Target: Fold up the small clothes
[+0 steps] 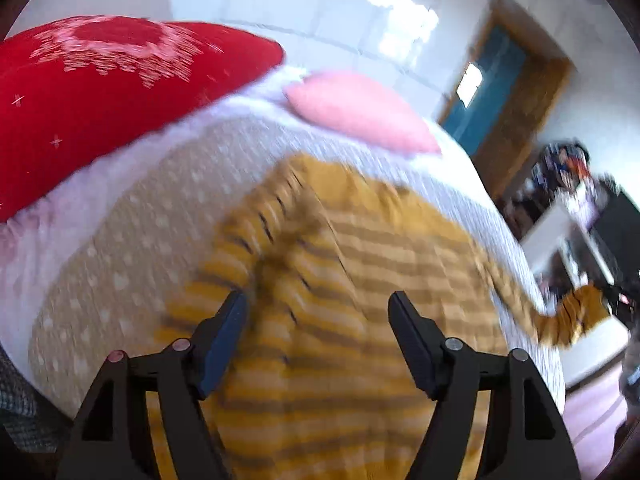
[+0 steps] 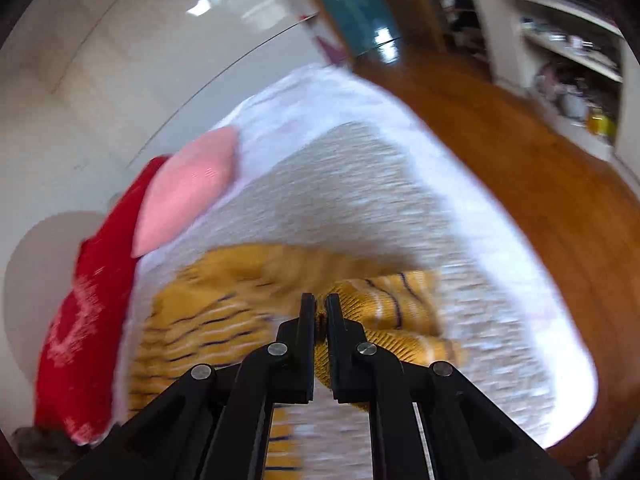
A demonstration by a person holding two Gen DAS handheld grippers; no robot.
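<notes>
Striped mustard garment (image 1: 360, 280) sprawls across the bed (image 1: 120, 240), knit soft and rumpled, thin dark lines between pale bands. Left tool (image 1: 318, 320) hangs over it, jaws spread, nothing between them. Right tool (image 2: 320, 312) is pressed together, pinching a fold of that yellow knit and lifting it at the near right. Far left, a big red embroidered cushion (image 1: 100, 100) and a small pink pillow (image 1: 360, 112) crowd the bedspread's edge. Wooden floor (image 2: 520, 180) beyond.
</notes>
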